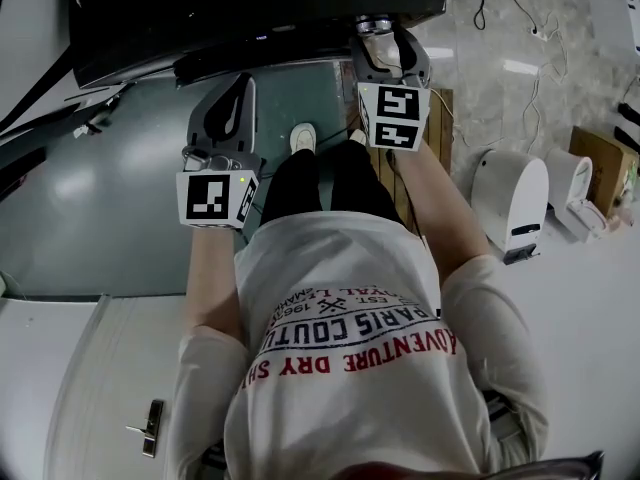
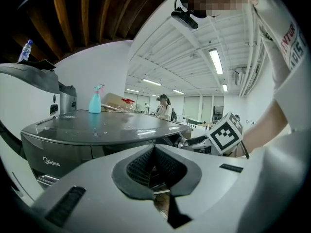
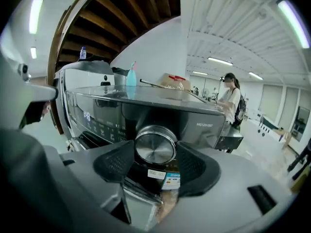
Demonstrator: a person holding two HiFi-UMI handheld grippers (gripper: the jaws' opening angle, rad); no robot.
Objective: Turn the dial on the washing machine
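The dark grey washing machine [image 3: 146, 108] stands in front of me, and its top fills the upper edge of the head view [image 1: 250, 3]. Its round silver dial [image 3: 155, 146] sits between the two black pads of my right gripper [image 3: 156, 163], which is shut on its rim. The head view shows the right gripper [image 1: 378, 26] pressed up to the machine's front panel. My left gripper [image 1: 243, 80] hangs lower and to the left, away from the machine. Its pads meet in the left gripper view [image 2: 154, 152], shut with nothing between them.
A blue spray bottle [image 3: 131, 76] and a cardboard box [image 3: 172, 81] rest on the machine's top. White appliances [image 1: 510, 203] stand on the floor at the right. A person [image 3: 232, 106] stands far back in the room. A door handle [image 1: 150, 428] shows at lower left.
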